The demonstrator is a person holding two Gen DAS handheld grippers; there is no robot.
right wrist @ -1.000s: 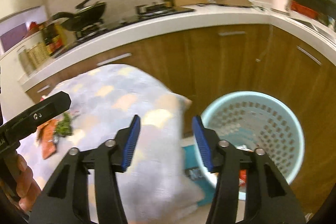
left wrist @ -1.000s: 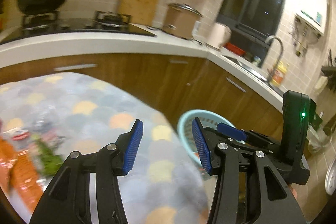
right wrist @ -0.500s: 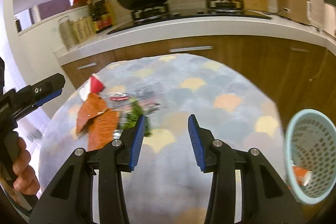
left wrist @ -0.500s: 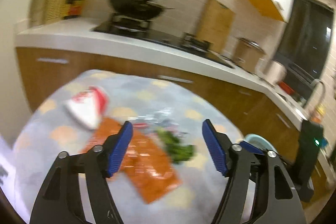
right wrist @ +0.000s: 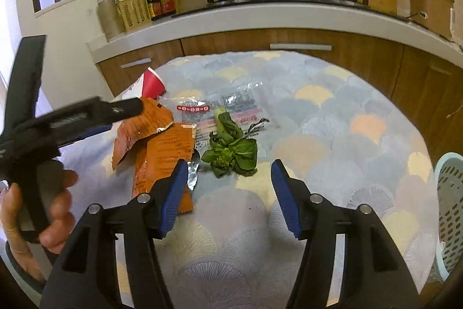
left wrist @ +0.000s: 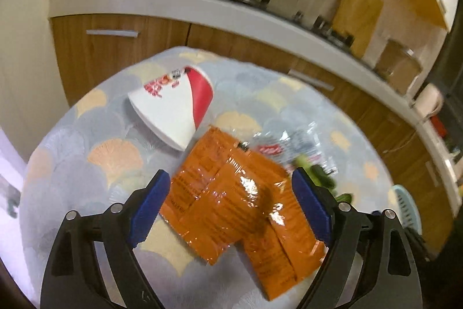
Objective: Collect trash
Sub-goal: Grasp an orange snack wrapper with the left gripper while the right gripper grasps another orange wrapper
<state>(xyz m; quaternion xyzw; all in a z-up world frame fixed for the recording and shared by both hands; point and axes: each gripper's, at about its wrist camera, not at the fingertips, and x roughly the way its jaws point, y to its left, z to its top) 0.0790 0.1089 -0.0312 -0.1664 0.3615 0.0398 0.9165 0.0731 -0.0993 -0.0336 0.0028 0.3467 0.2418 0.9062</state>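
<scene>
Right gripper (right wrist: 225, 193) alone shows leafy greens (right wrist: 231, 149) clearly.

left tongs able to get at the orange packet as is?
Probably yes. The left tongs are open right over the orange packet, which lies uncovered on the table; nothing sits between them.

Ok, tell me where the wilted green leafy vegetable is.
In the right wrist view the wilted green leafy vegetable lies mid-table on the clear plastic wrapper, right of the orange foil packets.
</scene>
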